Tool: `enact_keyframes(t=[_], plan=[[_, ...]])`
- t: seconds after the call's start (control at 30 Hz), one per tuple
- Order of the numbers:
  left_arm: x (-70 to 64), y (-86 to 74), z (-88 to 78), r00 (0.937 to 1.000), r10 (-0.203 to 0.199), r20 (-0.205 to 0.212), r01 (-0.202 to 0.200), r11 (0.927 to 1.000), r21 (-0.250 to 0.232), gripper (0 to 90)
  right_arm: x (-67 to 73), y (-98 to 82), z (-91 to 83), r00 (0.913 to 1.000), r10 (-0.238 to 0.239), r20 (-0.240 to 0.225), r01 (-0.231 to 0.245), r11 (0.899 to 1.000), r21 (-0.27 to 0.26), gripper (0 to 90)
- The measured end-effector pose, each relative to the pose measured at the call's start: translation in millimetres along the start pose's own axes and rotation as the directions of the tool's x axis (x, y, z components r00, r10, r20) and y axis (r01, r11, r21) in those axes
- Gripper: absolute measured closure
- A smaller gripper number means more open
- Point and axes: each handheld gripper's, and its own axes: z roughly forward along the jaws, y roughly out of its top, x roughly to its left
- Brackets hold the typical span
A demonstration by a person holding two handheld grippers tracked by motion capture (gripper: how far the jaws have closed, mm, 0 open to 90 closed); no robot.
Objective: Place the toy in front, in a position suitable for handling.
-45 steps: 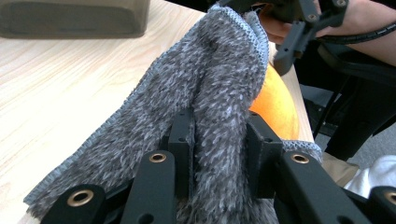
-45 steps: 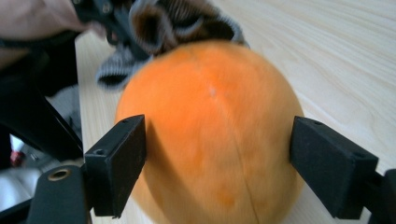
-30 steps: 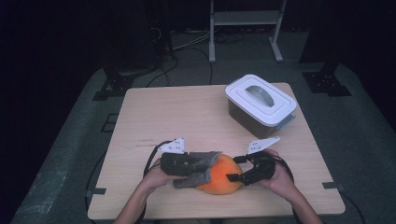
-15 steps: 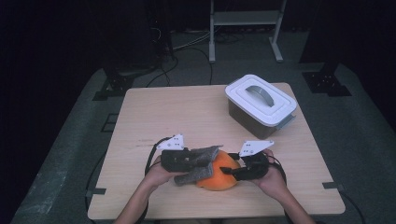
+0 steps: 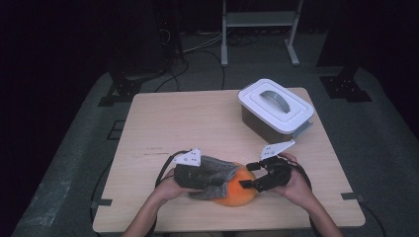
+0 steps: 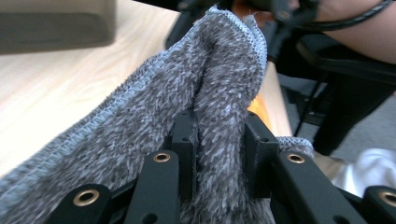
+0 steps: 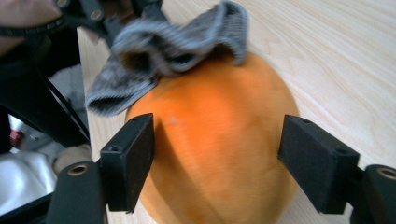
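Grey cloth (image 5: 215, 174) lengthwise toward orange ball (image 5: 237, 193) | left hand-held gripper (image 6: 219, 140) clamps cloth

A grey fuzzy cloth (image 5: 217, 174) lies draped over a round orange ball (image 5: 238, 193) near the table's front edge

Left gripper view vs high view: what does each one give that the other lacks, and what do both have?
Left gripper view: the two pads pinching a fold of the grey cloth, and its stitched hem.

High view: the white lidded box at the table's far right, and the right gripper with jaws set around the orange ball.

Both: cloth in the left gripper, draped onto the orange ball, on the wooden table.
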Motion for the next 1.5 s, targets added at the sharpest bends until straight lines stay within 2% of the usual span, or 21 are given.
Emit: enact_keyframes(t=[0.03, 0.13, 0.2, 0.27, 0.33, 0.4, 0.43, 0.5, 0.63, 0.73, 0.87, 1.0, 1.1, 1.27, 1.33, 1.4, 1.5], plan=[[0.1, -0.8, 0.7, 0.9998, 0.002, 0.021, -0.002, 1.0000, 0.002, 70.4, -3.3, -0.7, -0.2, 0.9998, 0.017, -0.014, -0.017, 1.000, -0.001, 23.9], [-1.1, -0.9, 3.0, 0.9996, -0.001, 0.027, 0.001, 1.0000, 0.002, 70.4, -12.8, -5.8, 5.4, 0.9948, 0.082, -0.060, -0.080, 0.996, 0.032, 18.1], [-1.2, -0.5, 4.0, 0.9998, -0.003, 0.017, 0.003, 1.0000, 0.004, 70.4, -15.8, -10.4, 10.8, 0.9890, 0.121, -0.086, -0.119, 0.993, 0.024, 18.0], [0.0, -1.0, 3.8, 0.9999, -0.009, 0.006, 0.009, 1.0000, -0.002, 70.5, -16.1, -12.9, 15.7, 0.9868, 0.135, -0.089, -0.134, 0.991, 0.017, 19.7], [1.3, -0.8, 3.2, 0.9998, -0.019, 0.002, 0.019, 0.9997, -0.018, 70.9, -14.2, -12.3, 16.1, 0.9887, 0.133, -0.069, -0.132, 0.991, 0.022, 30.6], [1.2, 1.2, 2.3, 0.9997, -0.022, -0.005, 0.021, 0.9978, -0.063, 71.4, -11.0, -9.9, 14.1, 0.9946, 0.097, -0.037, -0.096, 0.995, 0.029, 39.9], [0.2, 3.4, 1.7, 0.9997, -0.025, -0.007, 0.024, 0.9965, -0.080, 71.4, -9.0, -8.8, 13.0, 0.9966, 0.079, -0.024, -0.078, 0.996, 0.034, 41.1], [-1.2, 4.9, 2.8, 0.9998, -0.009, -0.017, 0.008, 0.9975, -0.070, 71.4, -6.6, -8.6, 11.6, 0.9980, 0.060, -0.019, -0.060, 0.997, 0.040, 41.6], [1.8, 0.1, -0.2, 0.9997, -0.013, -0.022, 0.012, 0.9980, -0.062, 71.5, -9.7, -13.6, 8.4, 0.9980, 0.056, -0.029, -0.055, 0.998, 0.032, 42.1], [6.1, -6.4, -4.5, 0.9993, -0.032, -0.019, 0.031, 0.9979, -0.057, 71.4, -11.0, -17.4, 6.6, 0.9975, 0.062, -0.034, -0.061, 0.998, 0.024, 42.1], [13.3, -14.8, -12.2, 0.9983, -0.044, -0.039, 0.044, 0.9989, -0.016, 71.0, -13.6, -20.0, 5.5, 0.9970, 0.063, -0.043, -0.063, 0.998, 0.020, 42.0], [17.7, -21.1, -16.3, 0.9966, -0.062, -0.054, 0.062, 0.9980, 0.010, 70.9, -20.1, -24.1, 2.9, 0.9941, 0.090, -0.061, -0.089, 0.996, 0.014, 40.8], [17.9, -19.7, -14.7, 0.9965, -0.063, -0.056, 0.063, 0.9980, 0.003, 71.0, -21.7, -26.4, 1.6, 0.9930, 0.101, -0.062, -0.101, 0.995, 0.007, 40.3], [10.5, -8.1, -9.7, 0.9989, -0.045, -0.011, 0.044, 0.9965, -0.071, 71.0, -16.5, -24.0, 2.8, 0.9968, 0.071, -0.038, -0.070, 0.997, 0.015, 40.1], [7.4, -5.0, -5.5, 0.9995, -0.030, -0.006, 0.030, 0.9978, -0.060, 70.9, -14.3, -24.1, 3.3, 0.9968, 0.061, -0.052, -0.060, 0.998, 0.022, 39.3], [7.0, -6.4, -4.0, 0.9994, -0.033, 0.010, 0.033, 0.9983, -0.049, 70.9, -12.7, -24.1, 2.2, 0.9966, 0.055, -0.061, -0.053, 0.998, 0.034, 36.9], [5.0, -7.7, -3.1, 0.9997, -0.013, 0.022, 0.014, 0.9998, -0.014, 70.9, -12.7, -22.8, -0.9, 0.9949, 0.059, -0.082, -0.056, 0.998, 0.035, 27.6]])
